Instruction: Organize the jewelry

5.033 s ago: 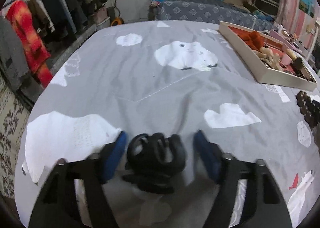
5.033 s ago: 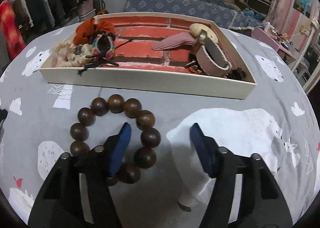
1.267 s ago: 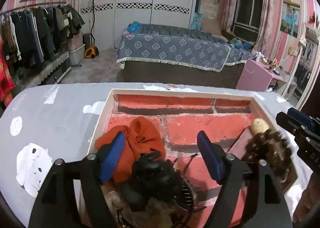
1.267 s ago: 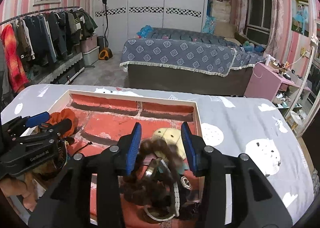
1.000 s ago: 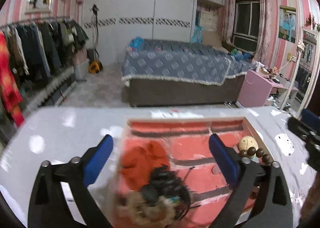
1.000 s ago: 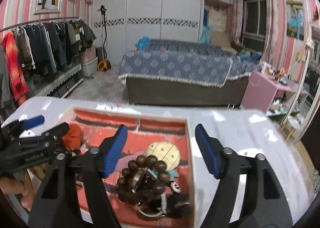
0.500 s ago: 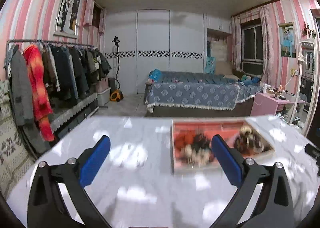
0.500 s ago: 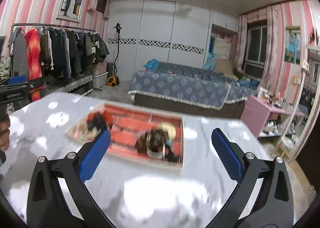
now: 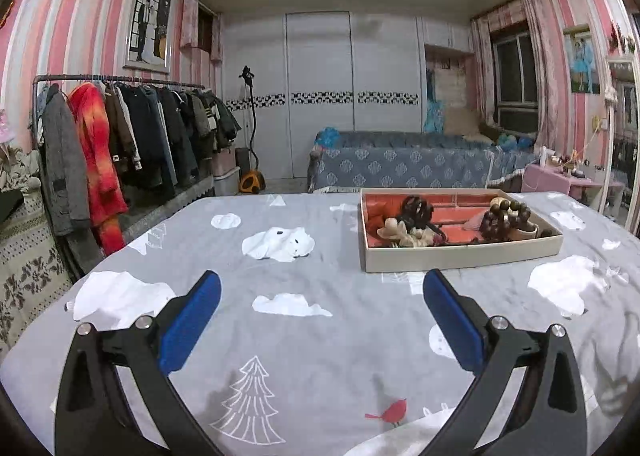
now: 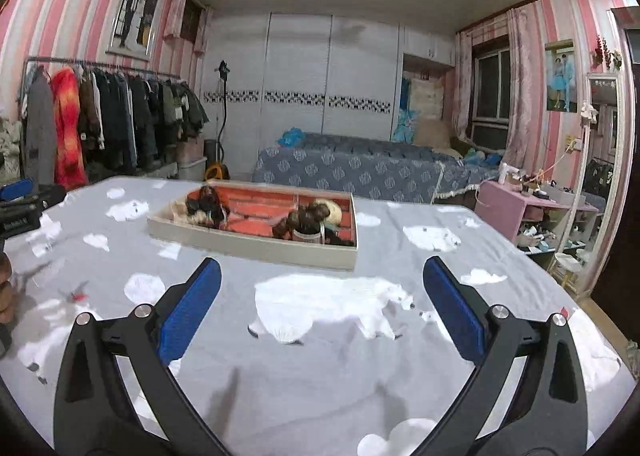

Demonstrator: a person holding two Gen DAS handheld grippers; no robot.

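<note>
A cream tray (image 9: 460, 256) with a red brick-pattern floor sits on the grey tablecloth and holds the jewelry: a black hair claw (image 9: 416, 210), a brown wooden bead bracelet (image 9: 502, 216), a fluffy beige scrunchie (image 9: 400, 234) and an orange scrunchie (image 9: 378, 216). The right wrist view shows the same tray (image 10: 256, 246) with the bead bracelet (image 10: 306, 218) and the black claw (image 10: 206, 202). My left gripper (image 9: 320, 320) is open and empty, well short of the tray. My right gripper (image 10: 320, 316) is open and empty too. The left gripper's tip (image 10: 24, 196) shows at the left edge.
A clothes rack (image 9: 120, 144) stands left of the table. A bed with a blue cover (image 9: 408, 168) lies behind it. A pink side table (image 10: 532, 208) and a mirror (image 10: 596, 184) stand to the right. The table's edge is close on the right (image 10: 600, 336).
Both grippers let go of their items in the tray, opened wide and pulled back and up from it. The bead bracelet and the black claw now lie in the tray.
</note>
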